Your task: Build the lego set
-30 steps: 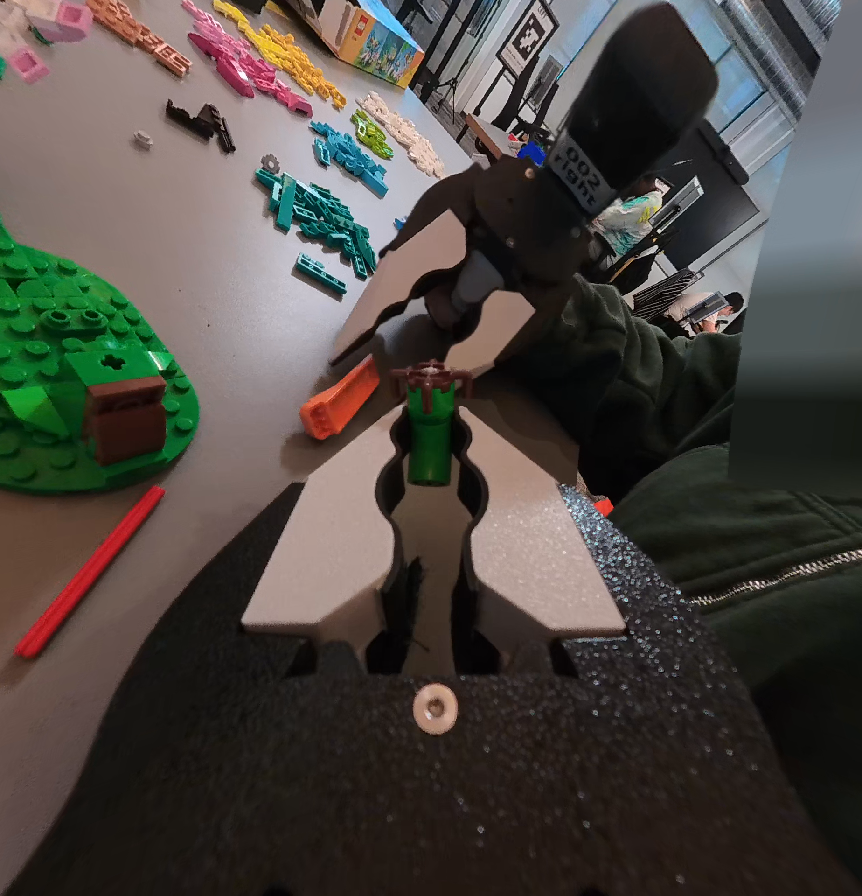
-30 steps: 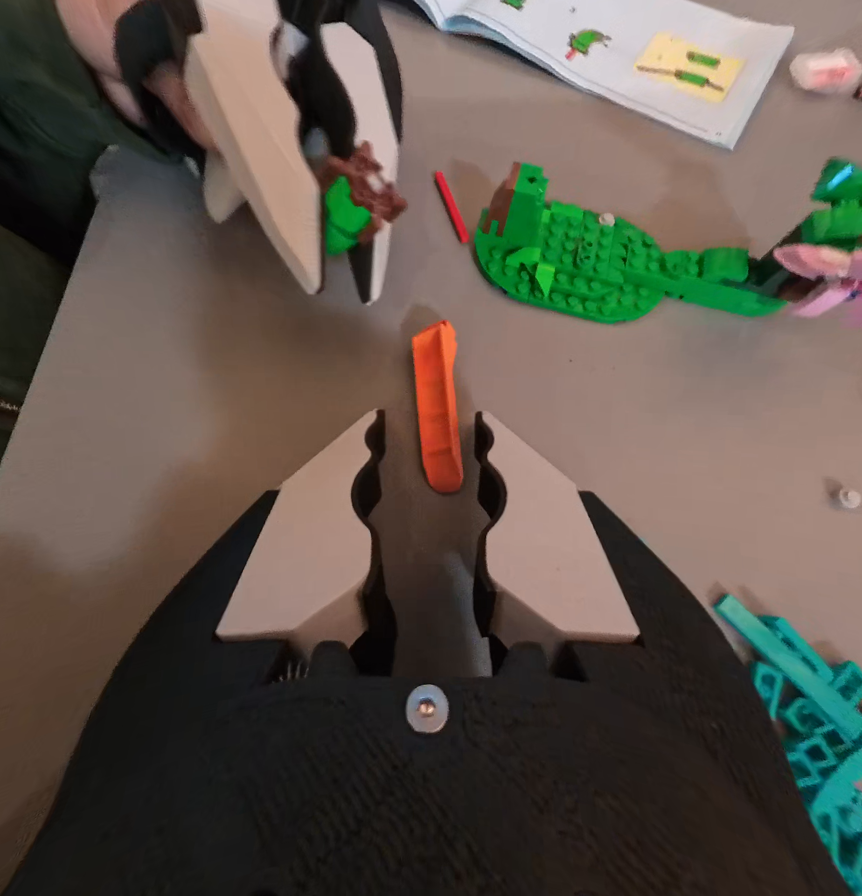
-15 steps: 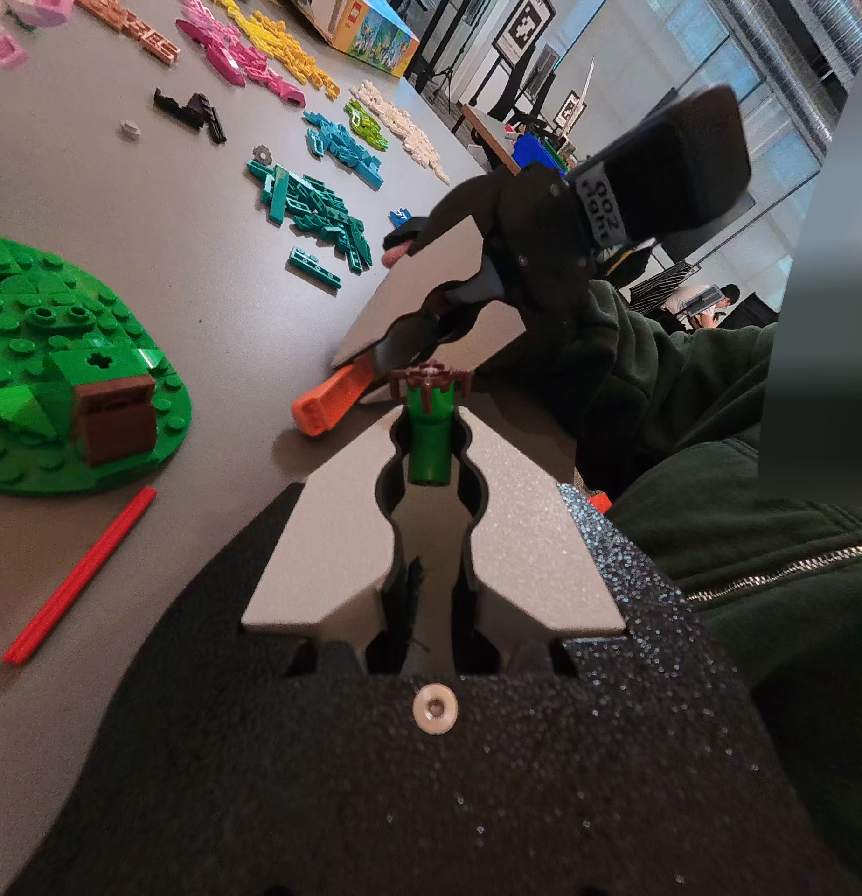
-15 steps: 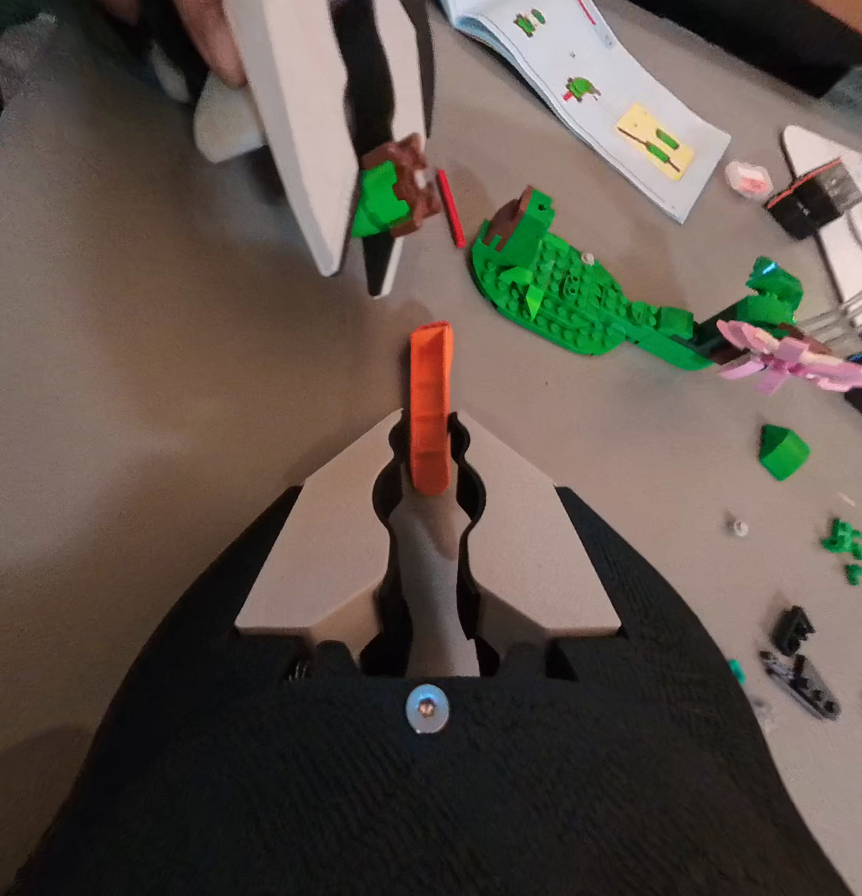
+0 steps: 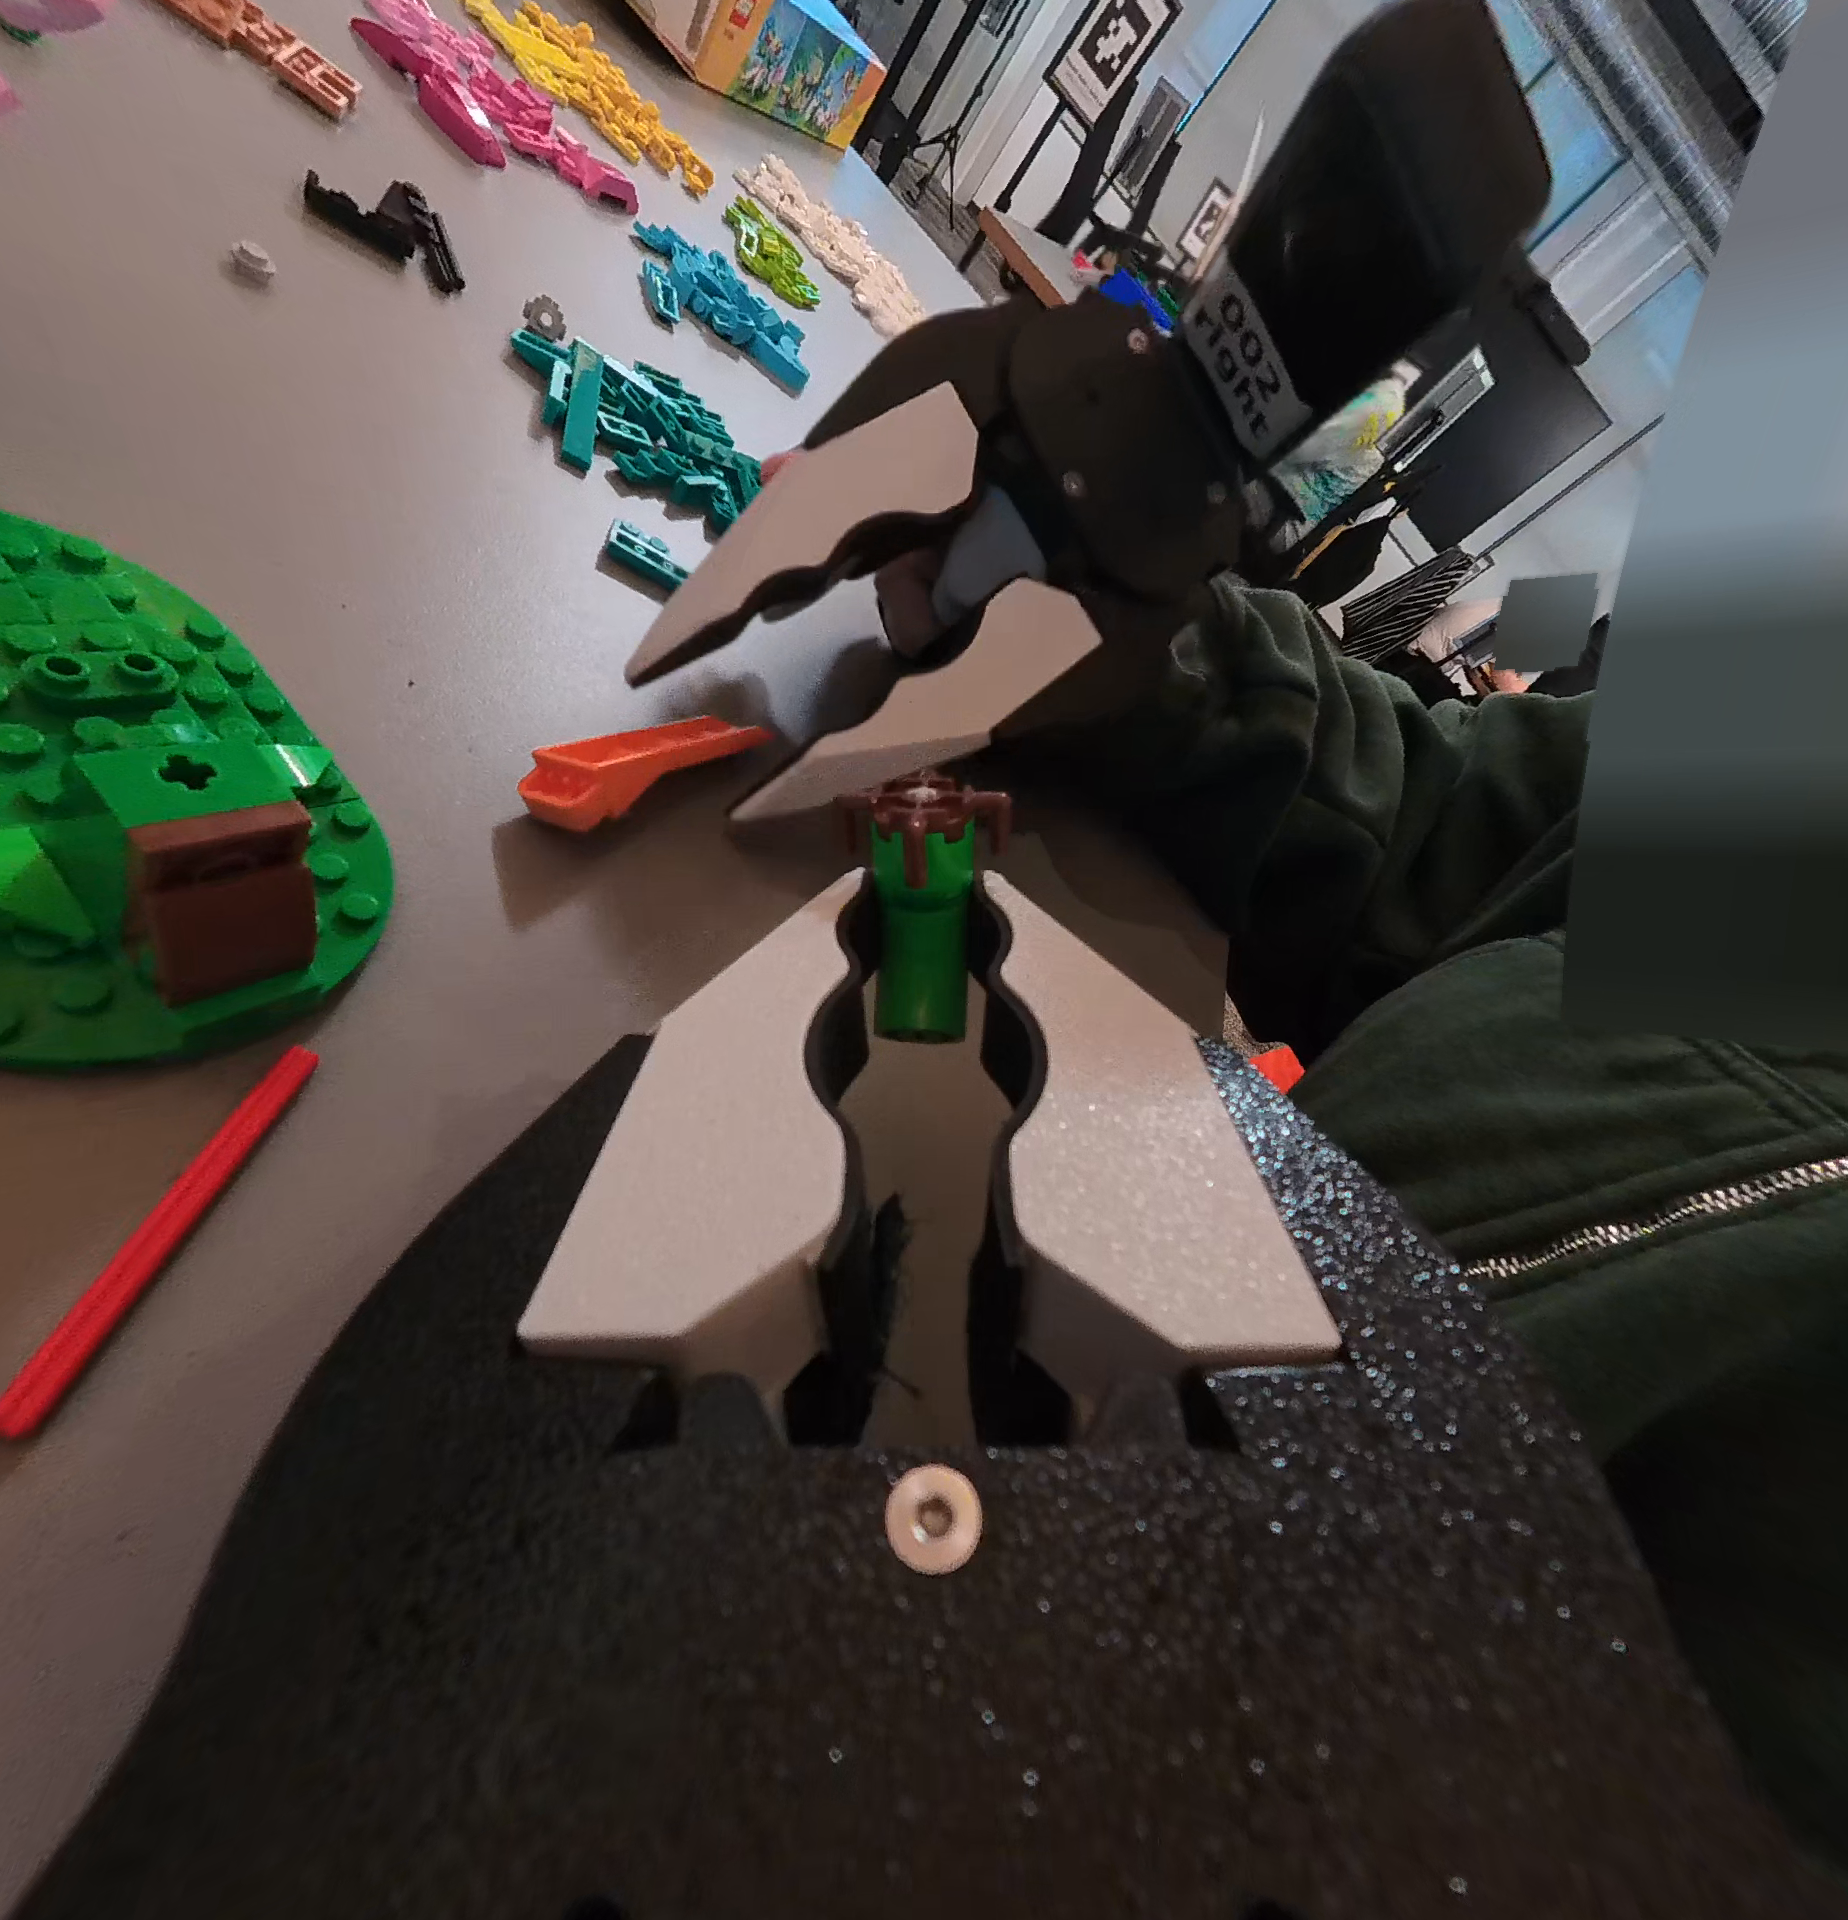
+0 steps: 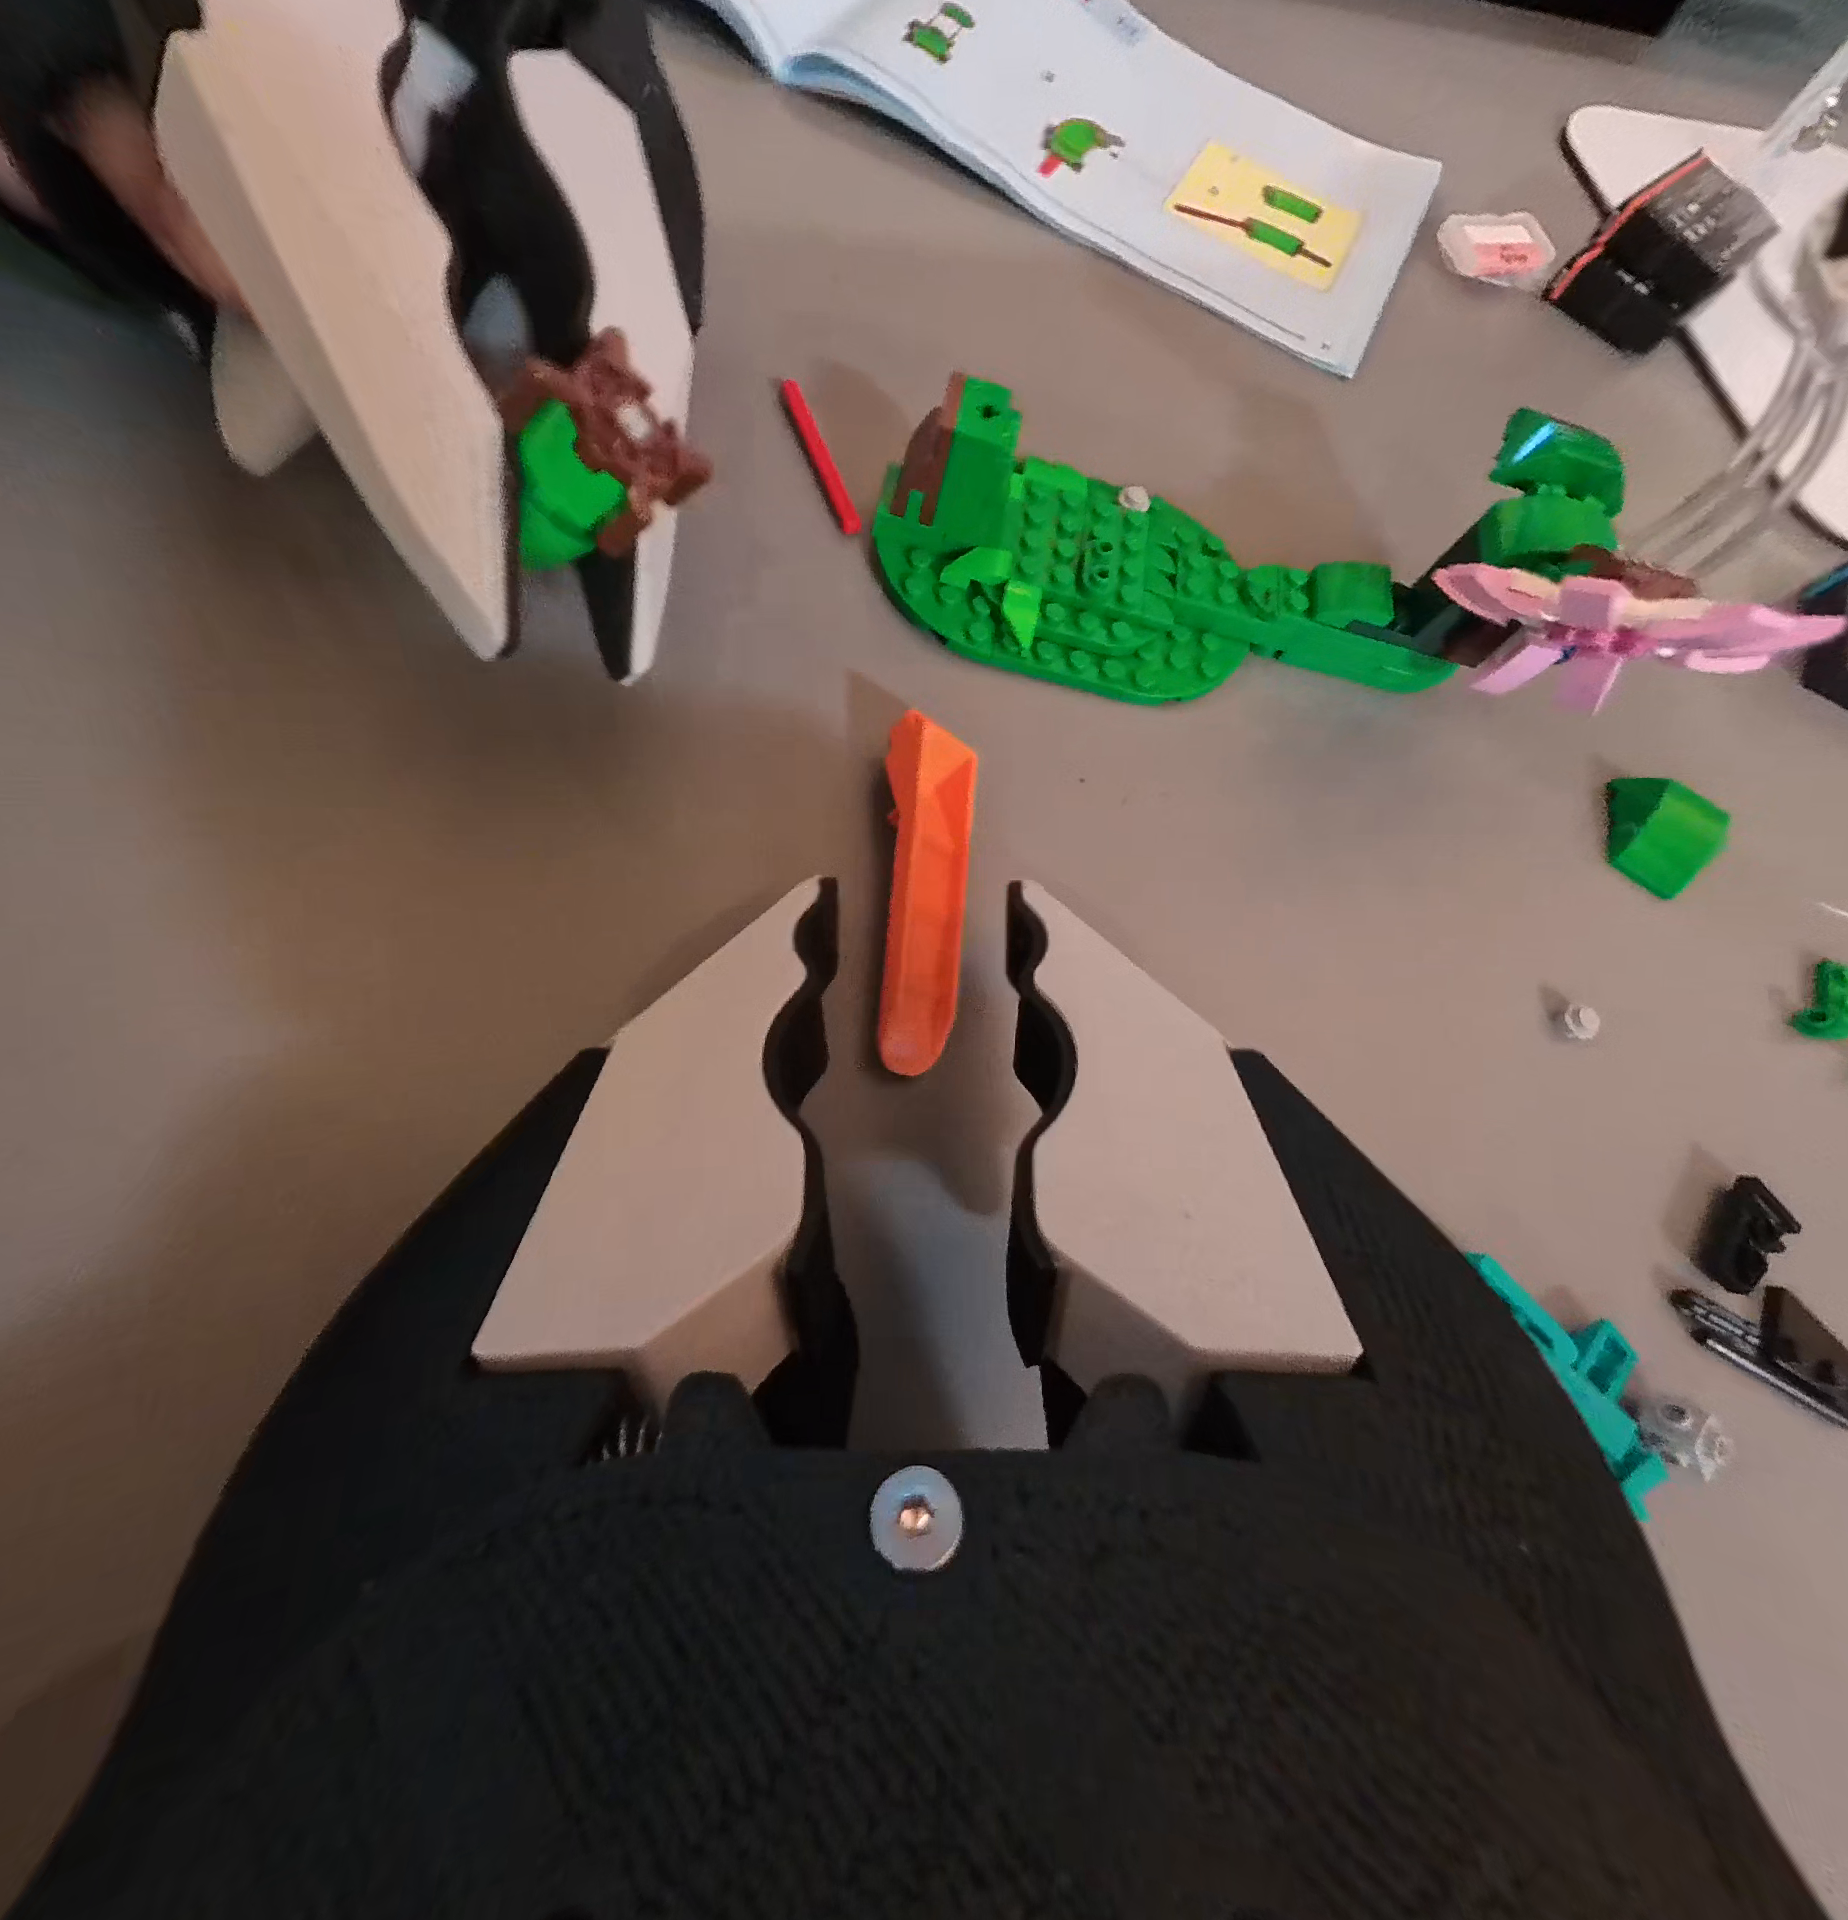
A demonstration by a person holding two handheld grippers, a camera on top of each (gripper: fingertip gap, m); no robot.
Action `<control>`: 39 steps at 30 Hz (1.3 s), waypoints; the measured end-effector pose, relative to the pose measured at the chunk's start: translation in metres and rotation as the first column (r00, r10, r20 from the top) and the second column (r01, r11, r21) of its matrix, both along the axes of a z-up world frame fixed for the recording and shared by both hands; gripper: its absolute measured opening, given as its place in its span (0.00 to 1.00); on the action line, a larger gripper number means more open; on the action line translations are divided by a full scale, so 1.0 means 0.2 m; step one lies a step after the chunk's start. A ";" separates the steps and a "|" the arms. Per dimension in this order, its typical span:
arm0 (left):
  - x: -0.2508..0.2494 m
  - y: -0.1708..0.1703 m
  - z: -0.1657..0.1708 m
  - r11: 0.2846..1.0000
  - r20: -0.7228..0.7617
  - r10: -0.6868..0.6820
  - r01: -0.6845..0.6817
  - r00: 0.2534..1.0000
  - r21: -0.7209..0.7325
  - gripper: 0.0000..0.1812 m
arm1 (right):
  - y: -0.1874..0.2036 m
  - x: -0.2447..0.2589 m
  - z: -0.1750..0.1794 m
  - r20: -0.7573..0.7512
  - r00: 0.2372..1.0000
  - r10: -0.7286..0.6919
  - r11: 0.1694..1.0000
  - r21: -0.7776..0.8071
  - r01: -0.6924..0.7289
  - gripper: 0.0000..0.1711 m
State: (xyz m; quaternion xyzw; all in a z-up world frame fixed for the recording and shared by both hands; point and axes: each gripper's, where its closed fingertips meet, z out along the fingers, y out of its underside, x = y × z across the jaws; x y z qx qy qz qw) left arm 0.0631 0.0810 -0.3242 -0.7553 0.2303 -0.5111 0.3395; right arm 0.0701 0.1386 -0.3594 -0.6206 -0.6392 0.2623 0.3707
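Observation:
My left gripper [image 5: 922, 883] is shut on a green stem piece [image 5: 920, 966] with a brown spiked cap [image 5: 925, 816], held above the table. It also shows in the right wrist view [image 6: 561, 660], at the upper left. My right gripper [image 6: 920, 894] is open, its fingers on either side of an orange brick separator [image 6: 925, 914] that lies on the table, with a gap on each side. In the left wrist view the right gripper [image 5: 691, 743] hovers just over the separator [image 5: 629, 764], right beyond the brown cap.
A green baseplate build [image 6: 1065, 603] with a brown block [image 5: 224, 914] lies beyond the separator, with a pink flower [image 6: 1616, 623] at its right end. A red rod [image 5: 151, 1236] lies beside it. An instruction booklet [image 6: 1107, 135], a loose green slope [image 6: 1663, 836], black parts [image 6: 1741, 1236] and sorted teal bricks [image 5: 650, 426] lie around. My right fingertips sit around 7 centimetres from my left ones.
My right gripper's jaws narrowed around the orange separator half a second ago and have now widened again. The separator lies flat and has turned a little. My left gripper kept its hold.

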 end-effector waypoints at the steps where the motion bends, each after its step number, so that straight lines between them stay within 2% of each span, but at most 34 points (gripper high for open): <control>1: 0.00 0.00 0.00 1.000 0.000 0.000 0.000 1.000 0.000 0.08 | 0.01 0.00 0.00 -0.009 1.000 -0.015 0.999 -0.035 0.015 0.18; 5: 0.00 0.00 0.00 1.000 -0.001 -0.001 0.001 1.000 -0.001 0.08 | 0.03 0.00 0.00 -0.012 0.998 -0.059 0.967 -0.248 0.054 0.17; 9: 0.00 0.00 0.00 1.000 -0.002 -0.001 0.001 1.000 0.001 0.08 | 0.02 -0.01 -0.01 -0.007 0.997 -0.076 0.932 -0.356 0.069 0.17; 14: 0.00 0.00 0.00 1.000 -0.003 -0.001 0.001 1.000 0.001 0.08 | 0.00 -0.02 -0.03 0.016 0.999 -0.046 0.945 -0.322 0.049 0.09; 16: 0.00 0.00 0.00 1.000 -0.007 0.000 0.000 1.000 0.000 0.08 | -0.01 -0.02 -0.02 0.007 0.999 -0.040 0.951 -0.305 0.041 0.08; 18: 0.00 0.00 -0.01 1.000 -0.013 0.004 -0.004 1.000 -0.003 0.08 | -0.03 -0.05 0.07 -0.105 0.994 -0.028 0.953 -0.303 -0.005 0.08; 21: 0.00 0.00 -0.02 1.000 -0.024 0.006 -0.006 1.000 -0.004 0.08 | -0.11 -0.08 0.21 -0.302 0.953 0.010 0.901 -0.411 -0.139 0.08; 25: 0.00 0.00 -0.02 1.000 -0.030 0.005 -0.005 1.000 -0.006 0.08 | -0.19 -0.09 0.27 -0.389 0.920 0.046 0.826 -0.504 -0.255 0.08; 39: 0.01 0.00 -0.02 1.000 -0.035 -0.005 0.005 0.999 -0.007 0.08 | -0.23 -0.10 0.25 -0.369 0.926 0.081 0.819 -0.504 -0.273 0.08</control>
